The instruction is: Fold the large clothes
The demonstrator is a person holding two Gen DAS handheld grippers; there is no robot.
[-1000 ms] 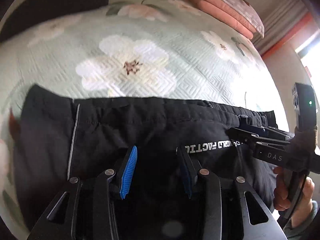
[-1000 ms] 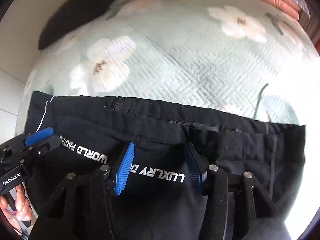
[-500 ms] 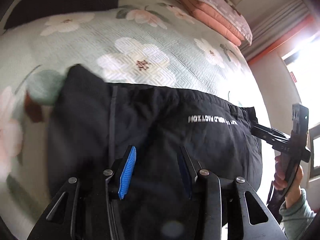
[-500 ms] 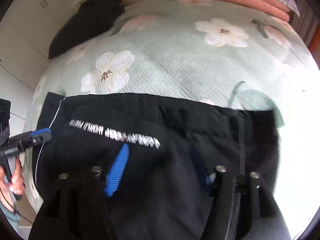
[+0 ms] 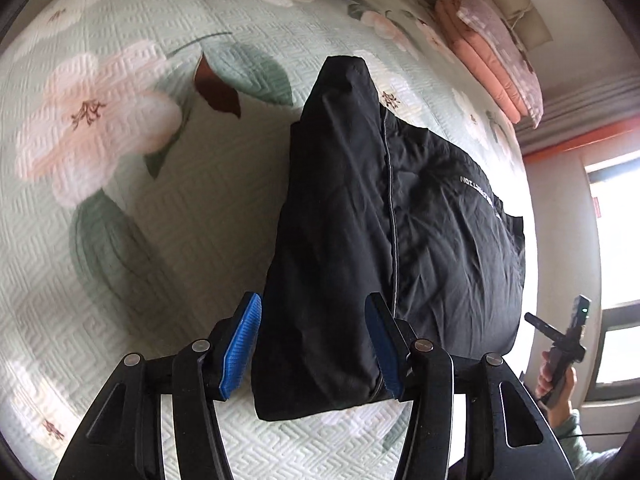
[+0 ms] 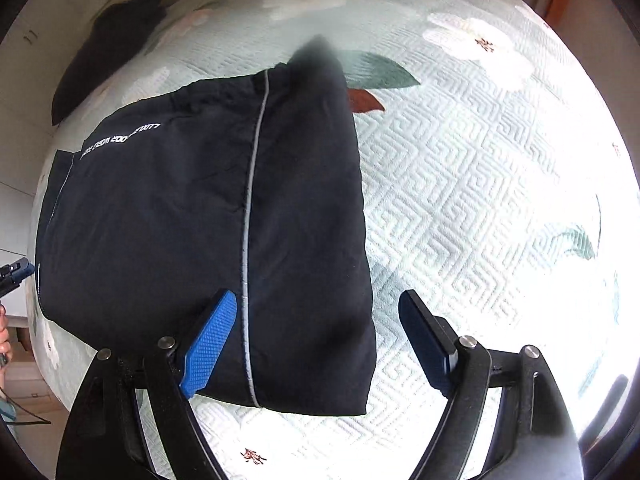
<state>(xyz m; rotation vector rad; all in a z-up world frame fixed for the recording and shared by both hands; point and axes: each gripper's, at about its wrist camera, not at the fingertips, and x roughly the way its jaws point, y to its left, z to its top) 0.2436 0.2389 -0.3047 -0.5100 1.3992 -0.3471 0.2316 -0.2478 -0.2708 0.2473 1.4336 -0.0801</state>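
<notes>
A black garment (image 5: 360, 220) with a thin grey piping line and white lettering lies folded into a compact bundle on the floral bedspread (image 5: 120, 200). My left gripper (image 5: 314, 344) hovers over its near end. Its jaws are opening, and the cloth lies below the blue pads (image 5: 244, 344), not pinched. In the right wrist view the same garment (image 6: 180, 200) fills the left half. My right gripper (image 6: 318, 344) is wide and still opening above the garment's right edge, holding nothing. Each view shows the other gripper at its edge: the right gripper (image 5: 556, 332), the left gripper (image 6: 12, 274).
Folded pink blankets (image 5: 488, 64) are stacked at the far end of the bed. Another dark cloth (image 6: 108, 44) lies at the far left corner. A window (image 5: 616, 240) and wall stand past the bed's right side. Bare bedspread (image 6: 480, 200) stretches right of the garment.
Both grippers swung sideways across the bed and their jaws widened. The garment, earlier spread wide across both views, now lies as a narrower folded bundle, free of both pairs of pads.
</notes>
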